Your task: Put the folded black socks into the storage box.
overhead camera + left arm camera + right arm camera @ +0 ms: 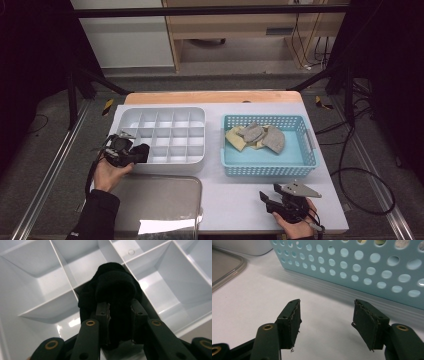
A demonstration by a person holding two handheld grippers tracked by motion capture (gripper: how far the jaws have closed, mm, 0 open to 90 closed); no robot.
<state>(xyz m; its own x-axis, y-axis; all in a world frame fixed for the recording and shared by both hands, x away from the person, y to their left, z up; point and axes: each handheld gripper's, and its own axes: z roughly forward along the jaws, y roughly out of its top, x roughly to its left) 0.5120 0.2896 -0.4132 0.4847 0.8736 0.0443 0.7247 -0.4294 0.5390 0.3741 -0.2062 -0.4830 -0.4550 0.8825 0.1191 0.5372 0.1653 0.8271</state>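
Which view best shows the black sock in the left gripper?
The left gripper view: the black sock is close up, clamped between the jaws over the white divided tray. The high view shows it as a small dark bundle at the tray's edge.

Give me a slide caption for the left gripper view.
Left gripper holding a rolled black sock over the white divided organizer tray.

No readable text, labels, brands, numbers or signs anywhere
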